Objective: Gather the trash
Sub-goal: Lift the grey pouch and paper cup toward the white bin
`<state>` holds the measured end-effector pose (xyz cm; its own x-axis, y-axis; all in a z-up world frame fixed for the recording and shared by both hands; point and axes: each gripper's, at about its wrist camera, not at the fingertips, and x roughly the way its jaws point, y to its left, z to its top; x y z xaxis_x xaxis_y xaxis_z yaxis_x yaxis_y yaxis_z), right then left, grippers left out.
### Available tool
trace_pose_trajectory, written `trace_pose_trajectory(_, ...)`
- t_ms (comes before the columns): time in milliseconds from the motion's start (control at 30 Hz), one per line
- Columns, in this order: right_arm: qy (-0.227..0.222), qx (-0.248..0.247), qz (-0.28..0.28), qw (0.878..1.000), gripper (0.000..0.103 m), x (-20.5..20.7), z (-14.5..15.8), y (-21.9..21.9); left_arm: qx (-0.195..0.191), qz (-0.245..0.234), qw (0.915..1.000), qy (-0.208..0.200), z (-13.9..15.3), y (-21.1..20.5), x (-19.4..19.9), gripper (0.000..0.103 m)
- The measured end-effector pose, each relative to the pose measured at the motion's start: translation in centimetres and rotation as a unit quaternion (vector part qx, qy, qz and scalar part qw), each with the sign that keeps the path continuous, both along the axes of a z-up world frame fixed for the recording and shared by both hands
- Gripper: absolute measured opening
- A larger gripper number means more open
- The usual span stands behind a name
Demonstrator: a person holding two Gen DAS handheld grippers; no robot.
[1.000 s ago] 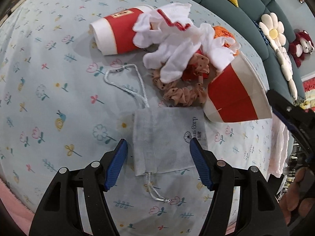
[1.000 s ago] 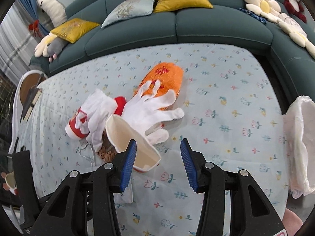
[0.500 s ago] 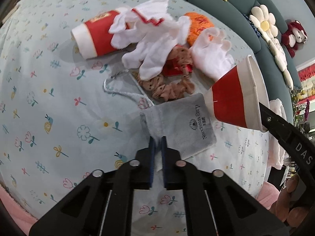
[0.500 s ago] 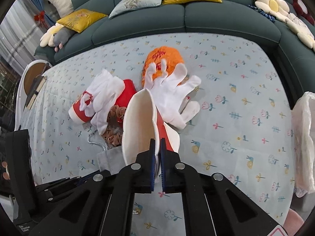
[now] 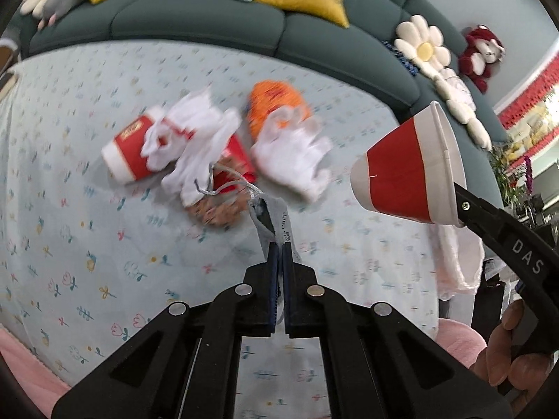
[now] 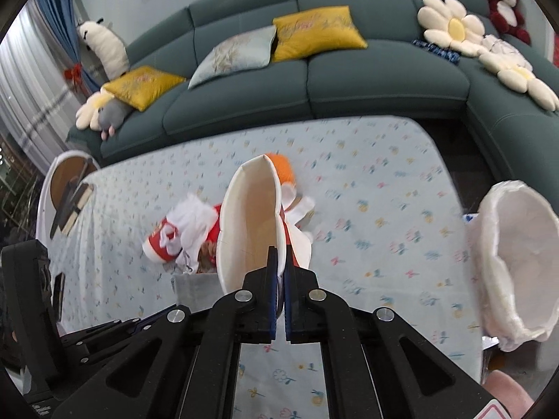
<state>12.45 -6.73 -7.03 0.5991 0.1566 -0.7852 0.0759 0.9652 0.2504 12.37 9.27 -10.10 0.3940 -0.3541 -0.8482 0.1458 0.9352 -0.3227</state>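
My left gripper (image 5: 279,249) is shut on a grey drawstring pouch (image 5: 274,214), which hangs off the table with its cord trailing. My right gripper (image 6: 278,251) is shut on the rim of a red-and-white paper cup (image 6: 249,220), held in the air with its mouth toward the camera. In the left wrist view that cup (image 5: 405,167) hangs at the right. On the flowered tablecloth (image 5: 87,237) lie a second red cup (image 5: 127,153), white gloves (image 5: 293,153), an orange fuzzy item (image 5: 276,99) and a brown scrunchie (image 5: 216,213).
A bin lined with a white bag (image 6: 517,265) stands at the table's right edge. A teal sofa (image 6: 349,80) with cushions and plush toys wraps around the far side. A small round side table (image 6: 66,181) stands at the far left.
Both grippers went from open to shut, the left on the grey pouch and the right on the cup's rim. Both then rose, lifting pouch and cup off the table.
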Motion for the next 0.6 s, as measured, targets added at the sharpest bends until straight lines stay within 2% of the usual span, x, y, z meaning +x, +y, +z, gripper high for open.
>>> trace_pose_trajectory(367,-0.058,-0.008,-0.052,0.997,0.003,-2.9,4.6,-5.6,-0.004,-0.054,0.9965,-0.063,5.6,-6.6,-0.3,0.002)
trace_pose_trajectory(600,-0.084,-0.008,-0.097,0.992,0.003,-5.1,6.3,-10.5,-0.002,-0.1,0.9902,-0.098,8.5,-12.1,-0.8,0.002)
